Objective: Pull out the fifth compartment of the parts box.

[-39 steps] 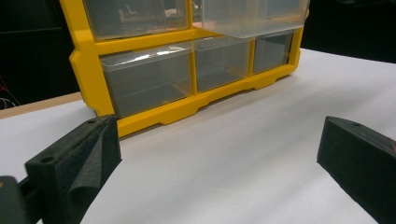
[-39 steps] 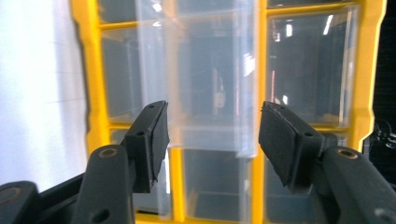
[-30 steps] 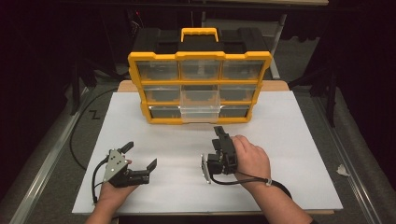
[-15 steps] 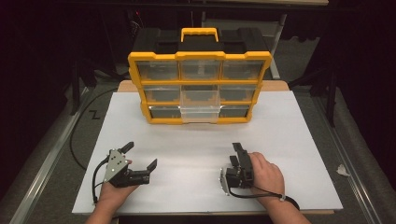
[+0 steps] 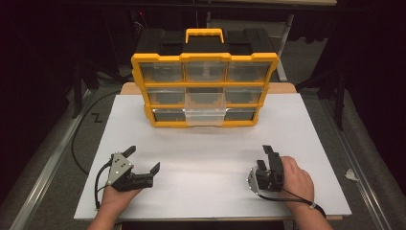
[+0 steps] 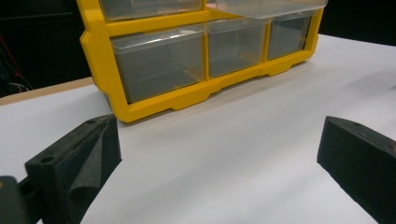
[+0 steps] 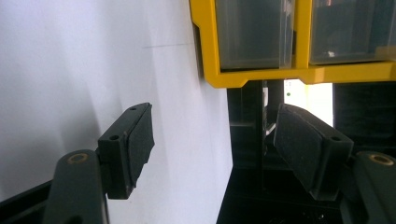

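Note:
A yellow and black organiser (image 5: 205, 91) with clear drawers stands at the back of the white tabletop (image 5: 306, 129). Its middle drawer (image 5: 205, 111) in the lower rows is pulled out a little. My left gripper (image 5: 142, 159) rests near the front left, open wide with nothing between its jaws; the left gripper view (image 6: 219, 140) faces the organiser's (image 6: 154, 100) bottom row. My right gripper (image 5: 263, 157) sits at the front right, rolled on its side in a hand. Its jaws (image 7: 215, 135) have just been opening and hold nothing; past them is a corner of the organiser (image 7: 261, 77).
A black cable (image 5: 79, 143) loops off the table's left side. A small crumpled white scrap (image 5: 351, 175) lies on the grey floor to the right. Dark surroundings ring the table.
The right hand has drawn back from the table's middle to the front right and come lower, and its jaws stand wider. The left hand has stayed put.

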`<state>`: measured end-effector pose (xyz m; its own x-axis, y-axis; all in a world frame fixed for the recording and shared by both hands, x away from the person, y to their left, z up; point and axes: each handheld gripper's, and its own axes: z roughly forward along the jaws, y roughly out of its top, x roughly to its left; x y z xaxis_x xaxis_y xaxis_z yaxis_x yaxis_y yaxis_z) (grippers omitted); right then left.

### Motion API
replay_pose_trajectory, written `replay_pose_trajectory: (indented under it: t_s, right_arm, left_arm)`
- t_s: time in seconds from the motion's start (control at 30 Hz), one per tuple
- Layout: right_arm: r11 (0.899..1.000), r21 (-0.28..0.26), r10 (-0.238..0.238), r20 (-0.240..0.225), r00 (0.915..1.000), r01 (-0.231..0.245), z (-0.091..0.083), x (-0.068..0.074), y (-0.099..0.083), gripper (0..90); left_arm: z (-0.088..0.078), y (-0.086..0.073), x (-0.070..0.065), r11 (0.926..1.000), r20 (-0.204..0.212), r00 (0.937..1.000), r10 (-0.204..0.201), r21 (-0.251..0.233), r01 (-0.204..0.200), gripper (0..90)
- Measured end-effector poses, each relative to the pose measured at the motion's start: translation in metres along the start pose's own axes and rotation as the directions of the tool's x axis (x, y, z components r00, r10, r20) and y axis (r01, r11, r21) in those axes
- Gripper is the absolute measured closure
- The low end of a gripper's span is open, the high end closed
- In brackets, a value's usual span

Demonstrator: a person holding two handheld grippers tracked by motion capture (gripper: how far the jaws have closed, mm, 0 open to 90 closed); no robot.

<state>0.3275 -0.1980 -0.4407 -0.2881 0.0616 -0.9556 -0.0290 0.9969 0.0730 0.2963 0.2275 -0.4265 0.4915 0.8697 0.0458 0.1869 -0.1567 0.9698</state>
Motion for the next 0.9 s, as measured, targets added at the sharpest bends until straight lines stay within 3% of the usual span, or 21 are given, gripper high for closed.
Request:
replay_pose_trajectory:
  t_s: [0.47,0.73,0.9]
  right_arm:
    - [1.000,0.007,0.001,-0.017,0.9999,-0.001,0.0019,0.0002,-0.0025,19.8]
    - [1.000,-0.001,-0.007,-0.003,1.0000,0.007,0.0015,0.0014,-0.0004,11.9]
    - [1.000,-0.011,-0.009,0.017,0.9998,0.009,0.0006,0.0001,0.0008,1.1]
  left_arm:
    - [0.0006,-0.0001,-0.0012,0.9999,0.007,0.9999,0.008,0.006,-0.009,0.3]
    - [0.0006,0.0000,-0.0014,0.9999,0.011,0.9999,0.009,0.004,-0.009,0.3]
    - [0.0008,-0.0001,-0.0016,0.9999,0.013,0.9999,0.011,0.004,-0.011,0.3]
